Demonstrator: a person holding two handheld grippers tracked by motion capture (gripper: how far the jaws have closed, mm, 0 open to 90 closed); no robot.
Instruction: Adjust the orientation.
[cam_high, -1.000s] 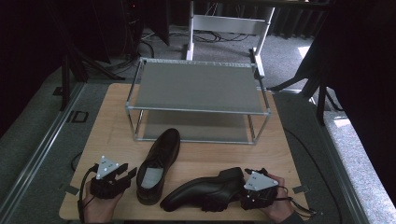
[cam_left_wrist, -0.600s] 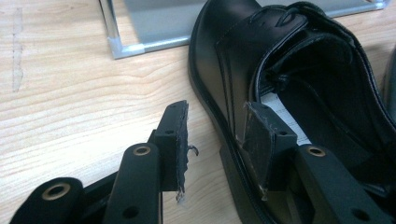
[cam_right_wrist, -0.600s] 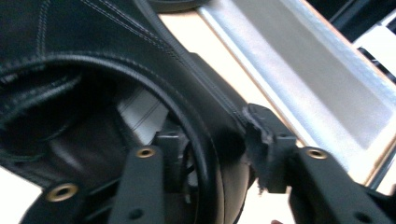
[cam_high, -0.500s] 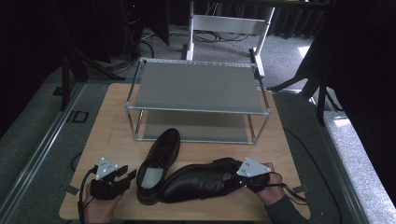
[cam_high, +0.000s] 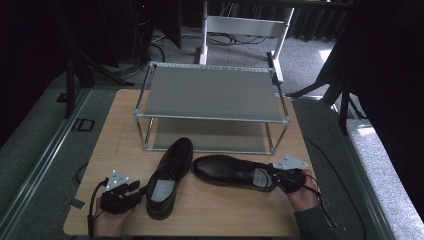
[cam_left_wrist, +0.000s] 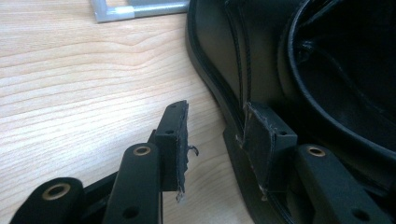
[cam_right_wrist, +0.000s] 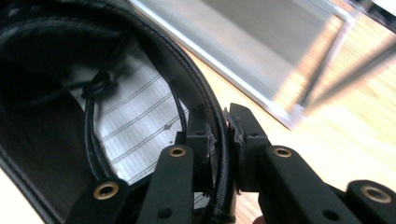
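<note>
Two black leather shoes rest on the wooden table (cam_high: 120, 145). The left shoe (cam_high: 170, 175) points its toe away from me. My left gripper (cam_high: 139, 191) sits by its heel side, open. In the left gripper view my left gripper (cam_left_wrist: 217, 140) has one pad touching the left shoe (cam_left_wrist: 280, 60) and bare wood in the gap. The right shoe (cam_high: 227, 171) stands upright with its toe to the left. My right gripper (cam_high: 271, 177) holds its heel end. In the right gripper view my right gripper (cam_right_wrist: 224, 140) is shut on the collar rim of the right shoe (cam_right_wrist: 56, 93).
A two-tier metal rack (cam_high: 212, 92) stands at the back of the table, just beyond the shoes' toes. Its lower shelf (cam_high: 210, 135) is bare. One rack foot (cam_left_wrist: 140, 9) lies ahead of the left gripper. Chair legs and cables lie on the floor behind.
My right gripper has swung the right shoe round and set it upright, farther back, toe near the left shoe. The left gripper and left shoe have stayed put.
</note>
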